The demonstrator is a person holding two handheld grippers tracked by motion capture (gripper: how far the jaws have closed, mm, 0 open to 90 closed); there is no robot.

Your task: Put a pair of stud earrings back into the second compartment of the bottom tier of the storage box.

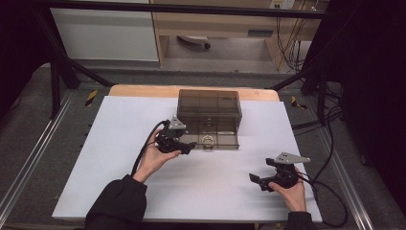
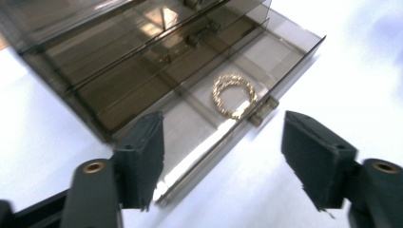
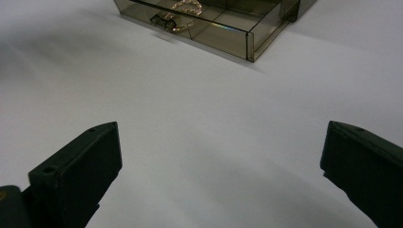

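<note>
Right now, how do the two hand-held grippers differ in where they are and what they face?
The left gripper sits right at the smoky plastic box's pulled-out drawer, where a gold bracelet lies; the right gripper hangs over bare white tabletop, away from the box. The left one points toward the drawer, the right one leftward. Both have open, empty jaws.

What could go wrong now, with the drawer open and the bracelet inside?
1. The left gripper is open at the front of the pulled-out drawer. A hard push on one corner might slide or turn the whole box, since nothing holds it.
2. The bracelet lies close to the drawer's front wall, near the handle. A quick push might shake it about.
3. The right gripper is open over the bare table, far from the box, so it gives no support.
</note>
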